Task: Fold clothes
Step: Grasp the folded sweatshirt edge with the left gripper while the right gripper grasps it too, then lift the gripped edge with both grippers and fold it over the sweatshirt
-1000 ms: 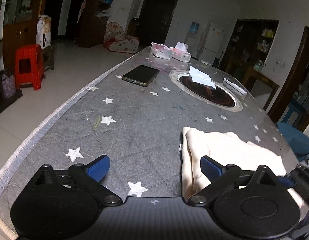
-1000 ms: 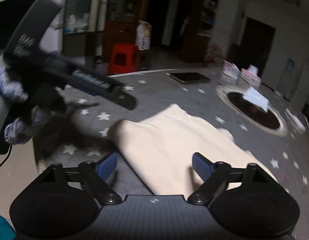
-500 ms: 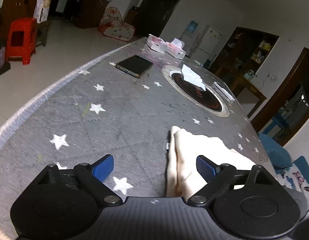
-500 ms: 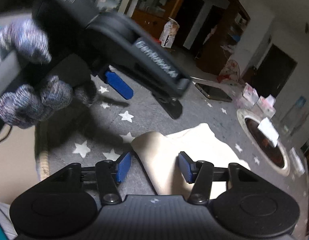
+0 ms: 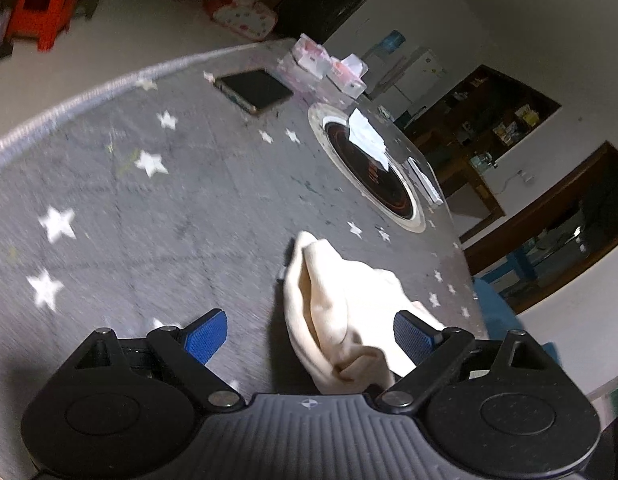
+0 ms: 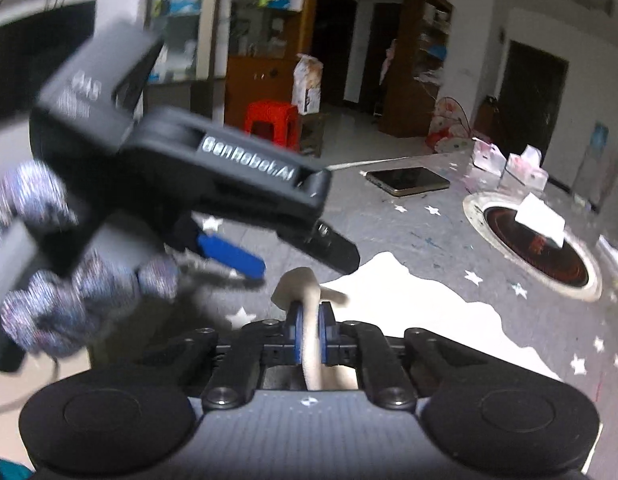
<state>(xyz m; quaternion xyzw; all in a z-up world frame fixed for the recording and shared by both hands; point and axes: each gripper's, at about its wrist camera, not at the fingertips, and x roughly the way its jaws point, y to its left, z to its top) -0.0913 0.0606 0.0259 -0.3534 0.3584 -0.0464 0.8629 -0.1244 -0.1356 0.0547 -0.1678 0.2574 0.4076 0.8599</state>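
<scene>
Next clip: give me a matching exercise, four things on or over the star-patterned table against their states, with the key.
Things:
1. right tongs
2. left tongs
3. phone
4. white paper

States:
A. lying on the dark round hob
B. open, cloth lying between the pads
C. shut on a fold of the cream cloth
D. flat on the table, near the tissue boxes

Pairs: 1-C, 2-B, 3-D, 4-A
</scene>
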